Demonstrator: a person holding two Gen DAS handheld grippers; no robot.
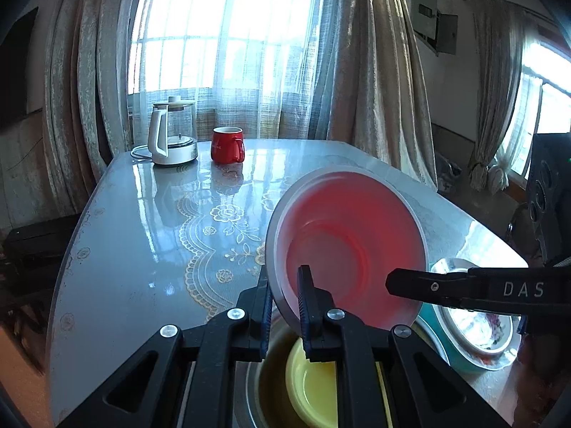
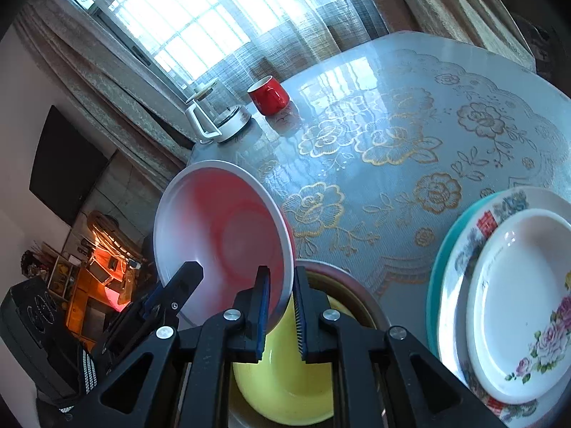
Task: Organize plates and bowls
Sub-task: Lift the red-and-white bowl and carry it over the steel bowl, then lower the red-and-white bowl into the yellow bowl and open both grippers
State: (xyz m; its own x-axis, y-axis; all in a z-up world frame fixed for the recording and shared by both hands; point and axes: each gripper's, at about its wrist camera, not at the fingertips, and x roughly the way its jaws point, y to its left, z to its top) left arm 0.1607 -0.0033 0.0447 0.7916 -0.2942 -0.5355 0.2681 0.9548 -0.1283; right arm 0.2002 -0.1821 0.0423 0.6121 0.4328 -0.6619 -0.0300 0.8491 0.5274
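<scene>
Red bowl (image 1: 351, 246) tilted, lifted above the yellow bowl (image 2: 285, 385), its rim pinched on opposite sides — left gripper (image 1: 285, 306) clenched on it, right gripper (image 2: 280, 306) likewise — plate stack (image 2: 499, 303) beside, on the table (image 1: 142, 214).

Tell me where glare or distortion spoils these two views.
Left wrist view: the window is blown out and glares off the table; fisheye bends the curtains. Right wrist view: the same glare on the table, edges curved, dark corners.

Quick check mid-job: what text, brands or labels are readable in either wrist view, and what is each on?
"DAS": white letters on the right hand-held gripper, cut off by the frame edge.
Red mug: faint marking, too blurred to read.
Patterned plate: a red mark on the rim, unreadable.
Nothing else legible.
</scene>
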